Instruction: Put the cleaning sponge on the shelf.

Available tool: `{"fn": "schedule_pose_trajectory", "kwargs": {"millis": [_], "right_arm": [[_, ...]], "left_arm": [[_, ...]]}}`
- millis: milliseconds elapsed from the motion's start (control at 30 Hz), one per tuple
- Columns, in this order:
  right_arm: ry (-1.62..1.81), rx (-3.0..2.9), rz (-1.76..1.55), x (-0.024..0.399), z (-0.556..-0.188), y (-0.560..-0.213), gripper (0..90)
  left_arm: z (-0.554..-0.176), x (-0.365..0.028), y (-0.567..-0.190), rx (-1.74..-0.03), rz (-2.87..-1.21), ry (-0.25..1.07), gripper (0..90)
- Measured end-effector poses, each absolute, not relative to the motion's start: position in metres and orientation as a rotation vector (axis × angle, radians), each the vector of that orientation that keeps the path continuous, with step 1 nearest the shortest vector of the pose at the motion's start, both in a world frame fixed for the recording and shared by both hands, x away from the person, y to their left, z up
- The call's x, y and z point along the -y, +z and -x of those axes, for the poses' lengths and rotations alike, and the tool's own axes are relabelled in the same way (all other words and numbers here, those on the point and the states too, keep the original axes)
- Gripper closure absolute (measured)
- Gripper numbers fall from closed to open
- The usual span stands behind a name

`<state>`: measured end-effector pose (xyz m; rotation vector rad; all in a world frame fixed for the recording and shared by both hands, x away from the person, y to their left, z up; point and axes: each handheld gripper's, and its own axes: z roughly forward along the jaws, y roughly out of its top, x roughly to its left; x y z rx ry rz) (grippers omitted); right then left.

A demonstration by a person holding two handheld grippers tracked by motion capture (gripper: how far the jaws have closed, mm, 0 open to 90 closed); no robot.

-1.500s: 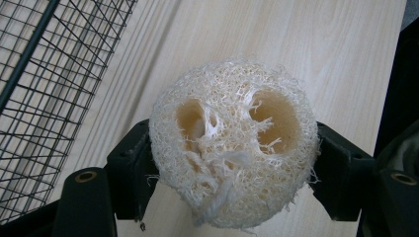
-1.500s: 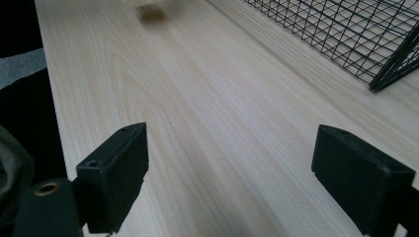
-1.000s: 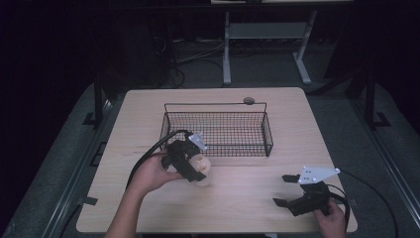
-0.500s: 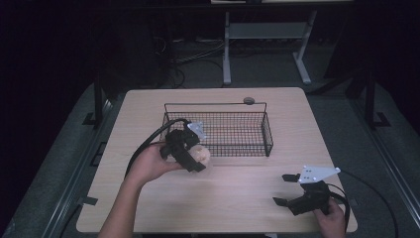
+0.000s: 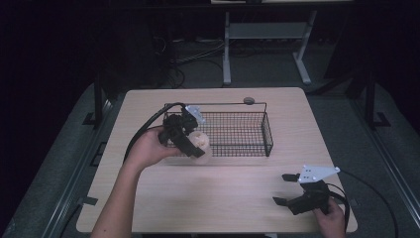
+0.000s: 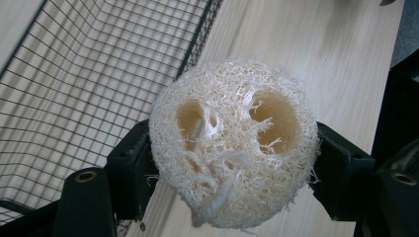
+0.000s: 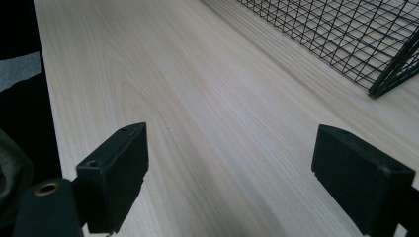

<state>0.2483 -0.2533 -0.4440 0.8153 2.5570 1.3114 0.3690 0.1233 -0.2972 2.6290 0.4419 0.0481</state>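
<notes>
A pale, fibrous loofah sponge (image 6: 232, 143) with two hollow holes is clamped between the black jaws of my left gripper (image 6: 232, 163). In the high view that left gripper (image 5: 198, 146) holds the loofah (image 5: 202, 141) lifted at the front left corner of the black wire basket (image 5: 247, 105). In the left gripper view the basket's wall (image 6: 89, 74) lies just left of the sponge. My right gripper (image 5: 285, 189) rests open near the table's front right edge, with bare wood between its jaws in the right gripper view (image 7: 232, 173).
The light wooden table (image 5: 223, 198) has free room in front of the basket. A small round grey disc (image 5: 248, 100) sits on the table behind the basket. A basket corner (image 7: 395, 69) shows in the right gripper view. Cables trail from both grippers.
My left gripper has carried the loofah up and back toward the basket's front left corner. The right gripper has stayed in place.
</notes>
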Motion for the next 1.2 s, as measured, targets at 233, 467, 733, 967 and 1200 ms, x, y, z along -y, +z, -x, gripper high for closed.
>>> {"fn": "schedule_pose_trajectory", "kwargs": {"millis": [233, 467, 733, 967, 1200], "right_arm": [[1.31, -2.557, -0.815, 0.254, -0.248, -0.444, 13.8], [1.312, -2.551, -0.818, 0.254, -0.249, -0.444, 13.8], [1.312, -2.55, -0.82, 0.254, -0.249, -0.444, 13.8], [1.317, -2.548, -0.824, 0.256, -0.25, -0.443, 13.8], [1.319, -2.542, -0.826, 0.256, -0.251, -0.444, 13.8]], "left_arm": [[-0.38, -0.121, -0.288, -0.44, -2.63, 0.045, 27.6], [-0.394, -0.123, -0.289, -0.471, -2.615, 0.052, 27.7], [-0.408, -0.124, -0.29, -0.504, -2.58, 0.048, 27.7], [-0.423, -0.127, -0.295, -0.561, -2.566, 0.054, 27.9], [-0.432, -0.12, -0.292, -0.567, -2.579, 0.066, 27.9]]}}
